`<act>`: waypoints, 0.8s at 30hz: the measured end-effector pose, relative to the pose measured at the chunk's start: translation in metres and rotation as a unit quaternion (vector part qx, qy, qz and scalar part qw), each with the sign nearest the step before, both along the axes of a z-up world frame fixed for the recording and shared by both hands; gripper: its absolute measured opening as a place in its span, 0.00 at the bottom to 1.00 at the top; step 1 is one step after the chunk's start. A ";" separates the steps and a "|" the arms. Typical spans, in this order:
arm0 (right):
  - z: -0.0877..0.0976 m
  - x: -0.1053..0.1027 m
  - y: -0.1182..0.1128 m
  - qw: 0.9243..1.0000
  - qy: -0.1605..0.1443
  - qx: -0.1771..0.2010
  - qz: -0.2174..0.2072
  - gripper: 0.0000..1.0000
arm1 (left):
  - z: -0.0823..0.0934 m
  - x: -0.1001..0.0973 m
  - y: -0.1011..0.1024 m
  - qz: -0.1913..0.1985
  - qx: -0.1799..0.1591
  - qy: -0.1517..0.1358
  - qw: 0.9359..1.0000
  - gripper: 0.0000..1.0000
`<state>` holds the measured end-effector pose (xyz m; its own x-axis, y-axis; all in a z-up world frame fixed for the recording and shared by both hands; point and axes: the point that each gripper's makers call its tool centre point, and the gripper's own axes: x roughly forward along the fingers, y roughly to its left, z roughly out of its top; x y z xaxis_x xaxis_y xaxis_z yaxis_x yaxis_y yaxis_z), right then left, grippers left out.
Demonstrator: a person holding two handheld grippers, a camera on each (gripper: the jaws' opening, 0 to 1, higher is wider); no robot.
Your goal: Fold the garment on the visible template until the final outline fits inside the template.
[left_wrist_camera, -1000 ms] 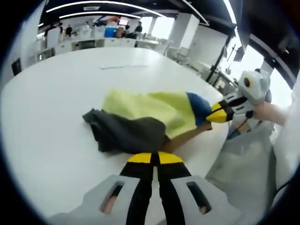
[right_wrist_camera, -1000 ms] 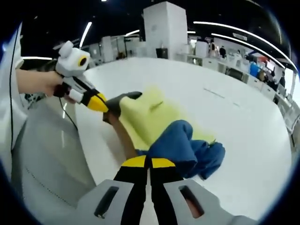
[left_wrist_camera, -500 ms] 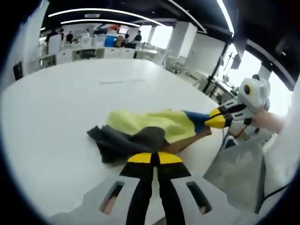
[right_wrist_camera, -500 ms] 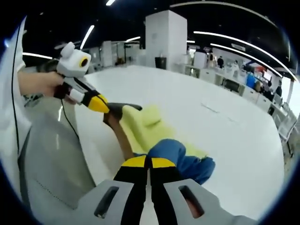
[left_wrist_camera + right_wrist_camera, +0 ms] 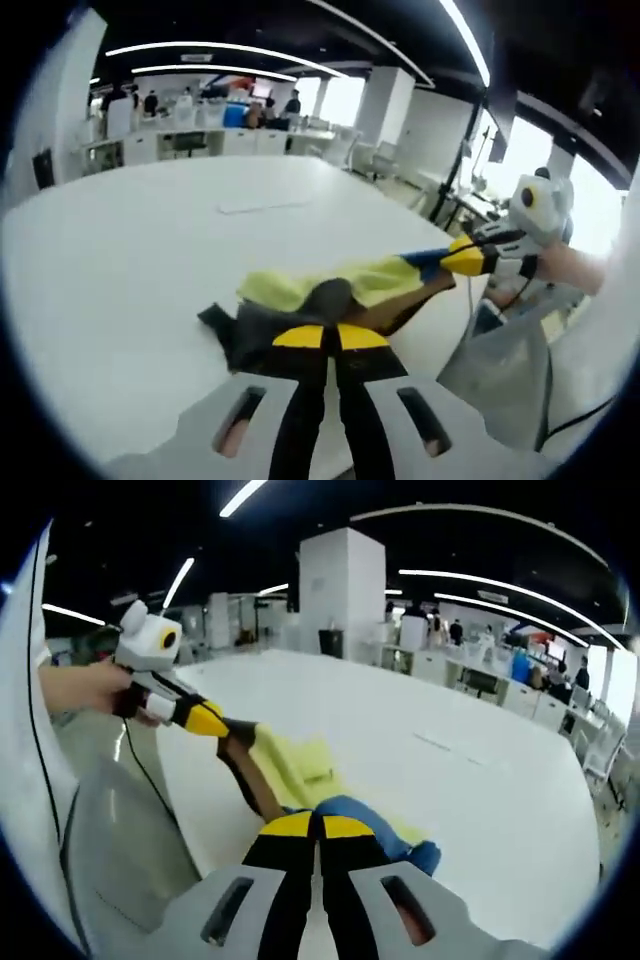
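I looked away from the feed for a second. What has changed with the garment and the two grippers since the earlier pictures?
The garment, spread wide on the white table a second ago, now looks gathered into a narrower, stretched band between the grippers, though both cameras shifted too. The left gripper stays shut on its grey end, the right gripper on its blue end. Nothing was let go.

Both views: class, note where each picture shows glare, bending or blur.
Left gripper view: window glare washes out the right side behind the right gripper; the ceiling lights bow into arcs. Right gripper view: the table edge curves from the fisheye; the garment looks soft, slightly blurred.
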<state>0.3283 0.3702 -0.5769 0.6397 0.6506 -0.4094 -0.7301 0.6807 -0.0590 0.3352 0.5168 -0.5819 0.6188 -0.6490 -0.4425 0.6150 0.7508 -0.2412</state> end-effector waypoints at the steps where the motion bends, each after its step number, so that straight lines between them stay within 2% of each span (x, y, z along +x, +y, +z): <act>1: 0.004 0.000 0.000 1.000 -0.005 0.001 -0.001 0.02 | 0.003 0.000 -0.001 -0.001 0.000 -0.004 1.000 0.00; 10: 0.027 -0.003 -0.002 0.999 -0.031 0.005 -0.005 0.02 | 0.023 -0.002 0.000 -0.003 -0.002 -0.029 1.000 0.00; 17: 0.050 -0.008 -0.001 0.998 -0.051 0.024 -0.008 0.02 | 0.052 -0.001 0.001 -0.004 -0.006 -0.062 0.998 0.00; 24: 0.066 -0.013 -0.002 0.997 -0.065 0.033 -0.016 0.02 | 0.069 -0.007 0.001 -0.004 -0.017 -0.076 0.997 0.00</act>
<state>0.3151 0.3683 -0.5109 0.7052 0.6522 -0.2782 -0.6973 0.7090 -0.1053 0.3284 0.5182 -0.5129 0.6718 -0.6671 -0.3218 0.6520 0.7388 -0.1704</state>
